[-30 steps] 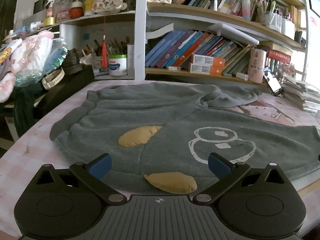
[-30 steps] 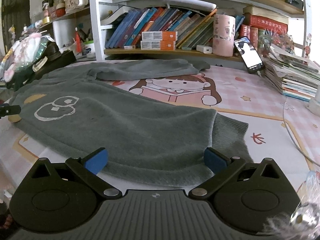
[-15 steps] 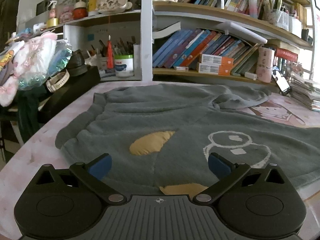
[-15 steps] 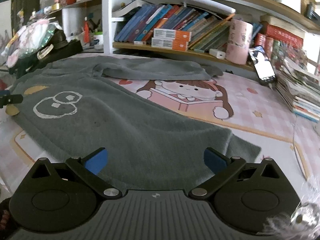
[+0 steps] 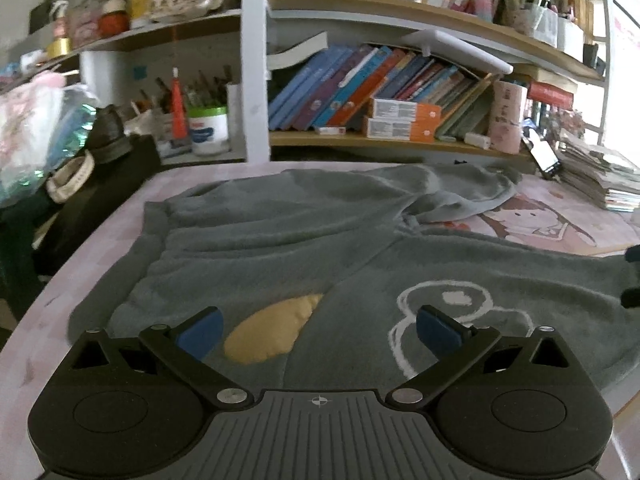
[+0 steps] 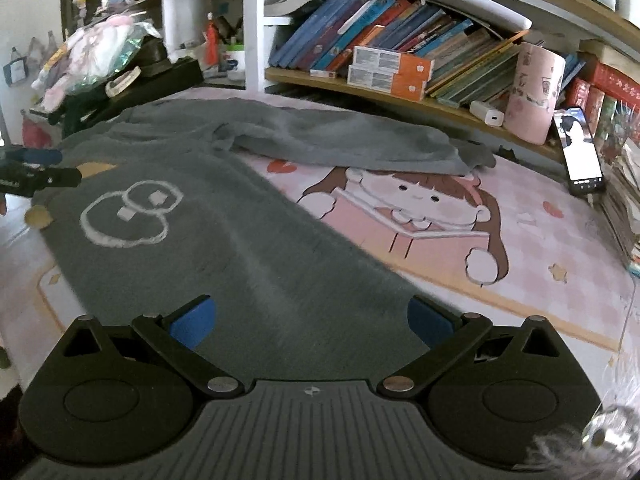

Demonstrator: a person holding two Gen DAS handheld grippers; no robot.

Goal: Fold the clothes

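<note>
Sweater's [image 6: 248, 264] near hem behind gripper [image 6: 312, 326]

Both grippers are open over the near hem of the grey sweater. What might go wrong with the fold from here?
1. The far sleeve lies bunched across the top of the grey sweater; folding over it may trap a lump.
2. The left gripper and right gripper both hang open over thick pile; a shallow pinch might slip off.
3. A phone leans beside the mat; a swung sleeve might knock it.
</note>
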